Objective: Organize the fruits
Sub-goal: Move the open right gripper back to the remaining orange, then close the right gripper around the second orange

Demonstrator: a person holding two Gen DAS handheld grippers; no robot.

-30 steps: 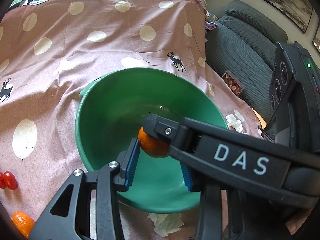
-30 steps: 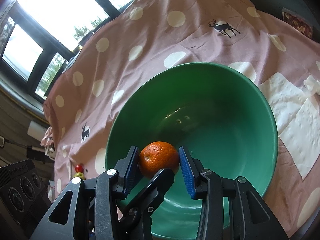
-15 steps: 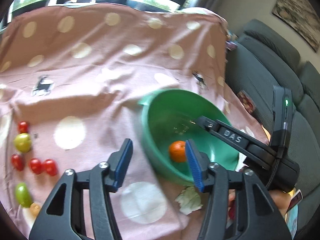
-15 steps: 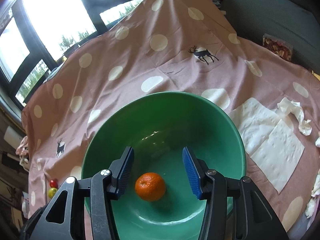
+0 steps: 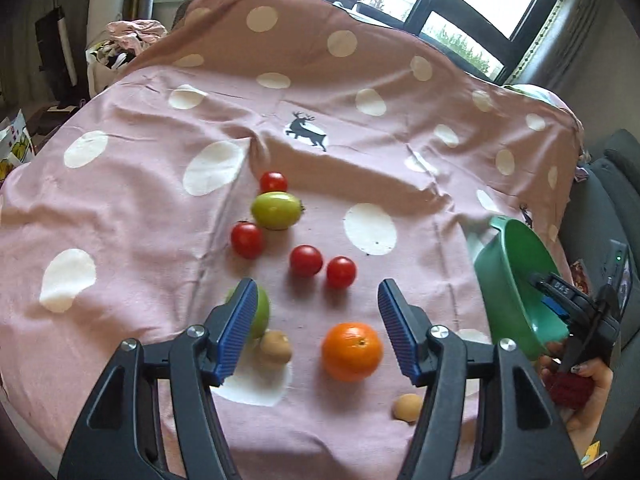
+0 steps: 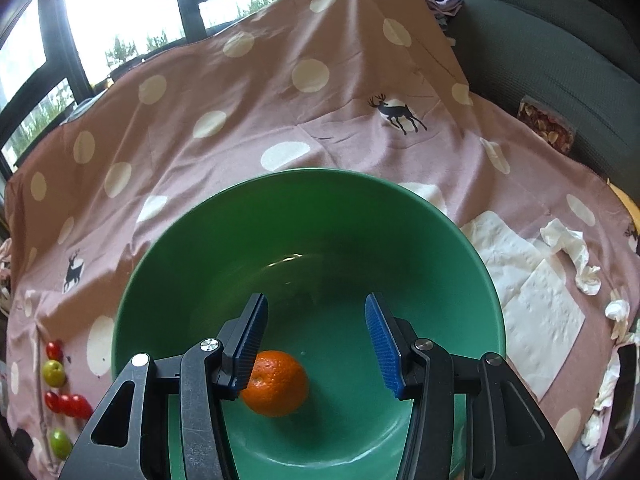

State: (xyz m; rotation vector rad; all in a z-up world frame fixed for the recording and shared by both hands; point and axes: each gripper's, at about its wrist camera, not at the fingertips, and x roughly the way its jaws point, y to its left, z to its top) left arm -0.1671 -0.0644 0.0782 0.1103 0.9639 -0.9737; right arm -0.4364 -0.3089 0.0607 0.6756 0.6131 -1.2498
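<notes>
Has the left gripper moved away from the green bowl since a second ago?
Yes. The left gripper, its fingers just opened and empty, swung left: the green bowl now sits at the view's right edge.

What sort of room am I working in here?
Most likely a home living room. A grey sofa sits beside the work surface, which is draped in a pink polka-dot cloth with deer prints, and big dark-framed windows look out on greenery.

Fruit on the cloth, one in the bowl

An orange (image 6: 275,383) lies in the bowl (image 6: 168,248); tomatoes (image 5: 306,260) lie on the cloth (image 5: 140,208) left of it.
</notes>
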